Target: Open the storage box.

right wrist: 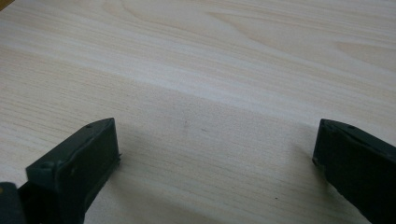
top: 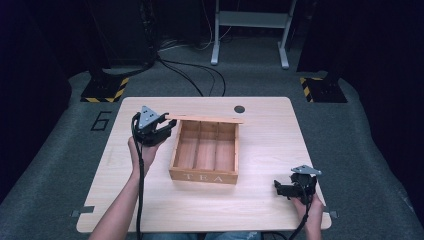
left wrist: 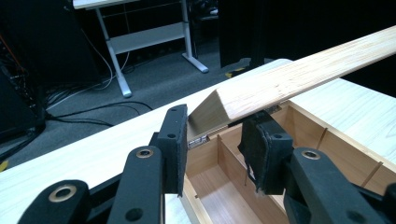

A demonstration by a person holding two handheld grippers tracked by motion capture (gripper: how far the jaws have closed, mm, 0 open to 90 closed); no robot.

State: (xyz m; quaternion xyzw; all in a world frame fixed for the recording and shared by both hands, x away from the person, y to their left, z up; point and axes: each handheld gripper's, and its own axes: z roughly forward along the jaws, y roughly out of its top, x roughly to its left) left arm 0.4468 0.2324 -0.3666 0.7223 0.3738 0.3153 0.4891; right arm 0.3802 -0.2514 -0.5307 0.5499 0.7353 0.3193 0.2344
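Counter: we saw a pale wooden counter [top: 265, 150] with rounded corners, a small dark round hole [top: 239, 108] near its far edge
Tea box: a wooden box [top: 205, 176] marked "TEA" on its near wall sat near the middle of the counter, slightly left of centre; inside we counted three long compartments running front to back
Lid: the hinged lid [top: 205, 119] was raised along the box's far edge; in the left gripper view its light plank [left wrist: 299, 77] slanted up to the right above the open compartments
Left tongs: the left tongs [top: 162, 128] were at the box's far left corner, at the left end of the lid; in the left gripper view [left wrist: 219, 135] the lid's corner sat between the two black jaws, which stood a little apart, and we could not tell whether they were pinching it
Right tongs: the right tongs [top: 281, 189] rested low near the counter's near right corner, well apart from the box; in the right gripper view [right wrist: 215, 154] the jaws were spread wide with bare wood between them, holding nothing
Hands: a person's left hand [top: 142, 152] and right hand [top: 309, 207] held the grippers from below
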